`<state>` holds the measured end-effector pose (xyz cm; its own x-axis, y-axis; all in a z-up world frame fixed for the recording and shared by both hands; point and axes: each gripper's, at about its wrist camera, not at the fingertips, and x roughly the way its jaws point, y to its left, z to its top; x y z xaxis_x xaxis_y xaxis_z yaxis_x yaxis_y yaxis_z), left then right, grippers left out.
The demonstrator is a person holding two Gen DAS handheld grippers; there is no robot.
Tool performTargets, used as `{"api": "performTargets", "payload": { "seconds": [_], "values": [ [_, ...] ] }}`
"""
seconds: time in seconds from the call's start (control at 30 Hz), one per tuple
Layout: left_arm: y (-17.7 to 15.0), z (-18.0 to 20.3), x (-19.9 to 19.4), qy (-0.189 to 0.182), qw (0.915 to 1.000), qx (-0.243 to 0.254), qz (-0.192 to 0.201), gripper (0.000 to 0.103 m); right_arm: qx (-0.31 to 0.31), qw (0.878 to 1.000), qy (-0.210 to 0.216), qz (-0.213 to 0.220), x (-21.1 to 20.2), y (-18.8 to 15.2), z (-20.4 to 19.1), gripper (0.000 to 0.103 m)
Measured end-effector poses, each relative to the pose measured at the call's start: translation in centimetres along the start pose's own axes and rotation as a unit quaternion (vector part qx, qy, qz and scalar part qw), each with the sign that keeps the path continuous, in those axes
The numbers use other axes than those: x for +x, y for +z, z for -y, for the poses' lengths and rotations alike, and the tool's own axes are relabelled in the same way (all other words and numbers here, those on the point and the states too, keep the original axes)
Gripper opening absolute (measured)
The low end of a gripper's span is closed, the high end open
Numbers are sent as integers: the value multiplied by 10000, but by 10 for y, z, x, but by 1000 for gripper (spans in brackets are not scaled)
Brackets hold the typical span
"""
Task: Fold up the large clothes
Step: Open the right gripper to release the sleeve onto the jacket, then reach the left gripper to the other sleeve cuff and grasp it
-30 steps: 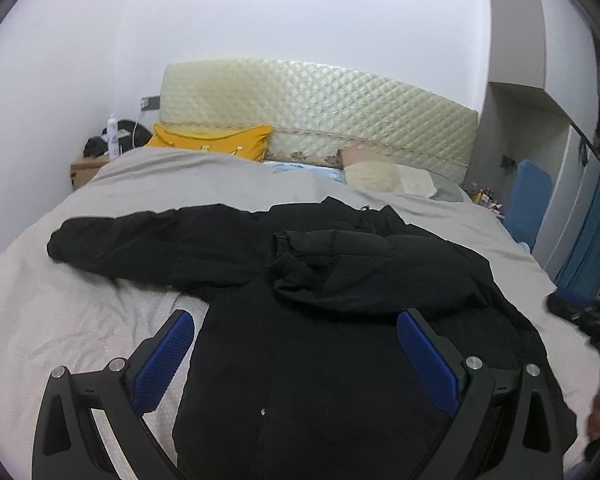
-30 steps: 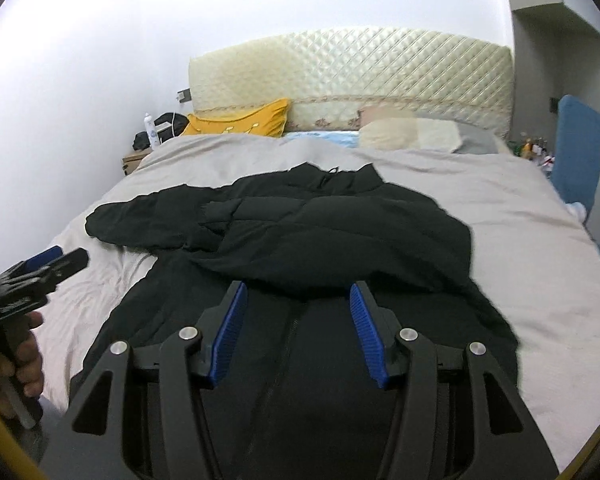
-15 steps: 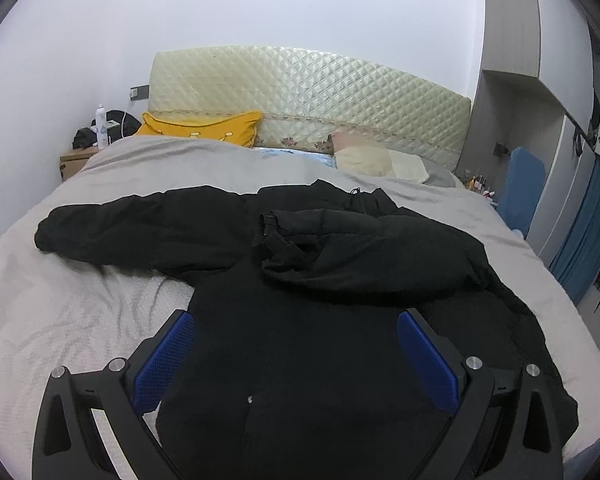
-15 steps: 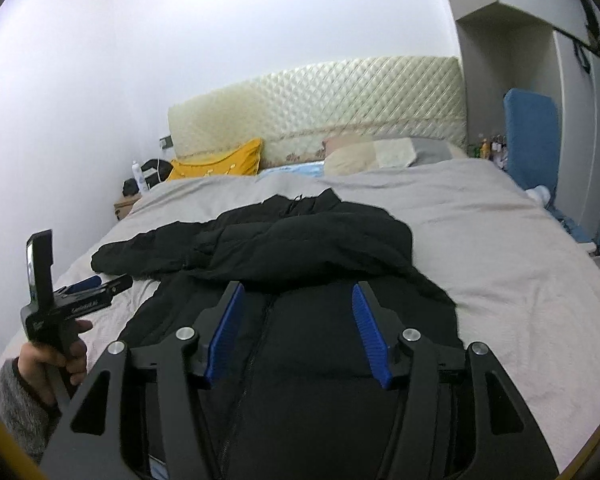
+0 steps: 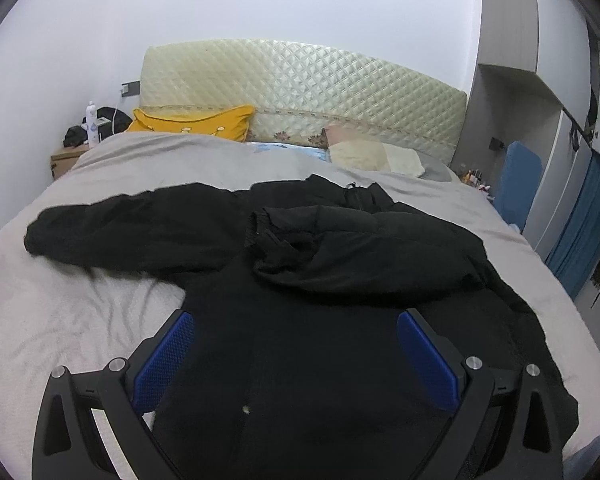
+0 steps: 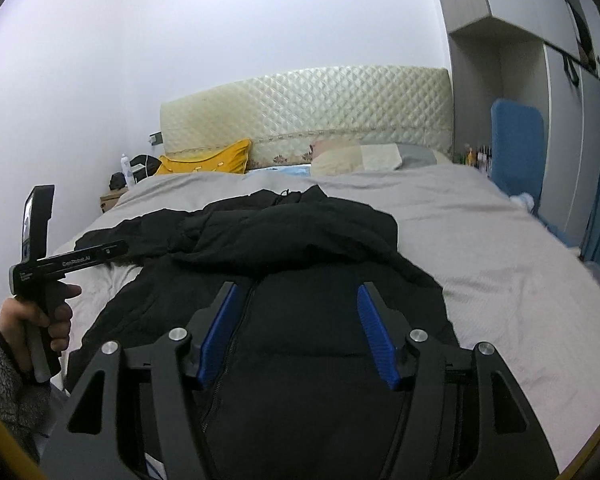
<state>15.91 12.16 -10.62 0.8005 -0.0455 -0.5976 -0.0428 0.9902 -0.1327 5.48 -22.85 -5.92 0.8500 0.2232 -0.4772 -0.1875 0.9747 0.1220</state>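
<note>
A large black jacket (image 5: 300, 344) lies flat on the grey bed (image 5: 60, 320). Its right sleeve (image 5: 360, 256) is folded across the chest; its left sleeve (image 5: 132, 228) stretches out to the left. My left gripper (image 5: 294, 322) is open and empty, held above the jacket's lower body. My right gripper (image 6: 298, 294) is open and empty above the jacket (image 6: 292, 240) near its zipper. In the right wrist view the left gripper (image 6: 100, 250) shows at the left, held in a hand, above the bed's left edge.
A cream quilted headboard (image 5: 300, 92) stands at the far end, with a yellow pillow (image 5: 192, 124) and a beige pillow (image 5: 376, 156). A nightstand (image 5: 66, 158) with a bottle is far left. A blue chair (image 6: 516, 144) and wardrobe stand to the right.
Both grippers stayed open and empty. The right gripper pulled back and rose, its view tilting up. The left gripper shifted slightly; the jacket has not moved.
</note>
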Motion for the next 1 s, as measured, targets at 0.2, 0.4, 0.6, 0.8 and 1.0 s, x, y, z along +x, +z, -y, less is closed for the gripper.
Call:
{"api": "performTargets", "payload": {
  "seconds": [0.2, 0.4, 0.6, 0.8, 1.0],
  "values": [
    [34, -30, -3, -67, 9997, -238, -31, 103, 77, 9999, -78, 121, -3, -4, 5, 62],
    [82, -74, -6, 497, 9988, -13, 9, 103, 197, 9996, -161, 82, 3, -5, 8, 64],
    [116, -144, 1, 1054, 9942, -121, -161, 103, 216, 9994, -276, 41, 10, -5, 7, 64],
    [124, -222, 18, 1035, 9915, -743, -244, 103, 268, 9987, -430, -51, 26, -6, 5, 64],
    [111, -303, 56, 966, 9820, -1582, -361, 103, 224, 9976, -598, -278, 48, -5, -2, 75]
  ]
}}
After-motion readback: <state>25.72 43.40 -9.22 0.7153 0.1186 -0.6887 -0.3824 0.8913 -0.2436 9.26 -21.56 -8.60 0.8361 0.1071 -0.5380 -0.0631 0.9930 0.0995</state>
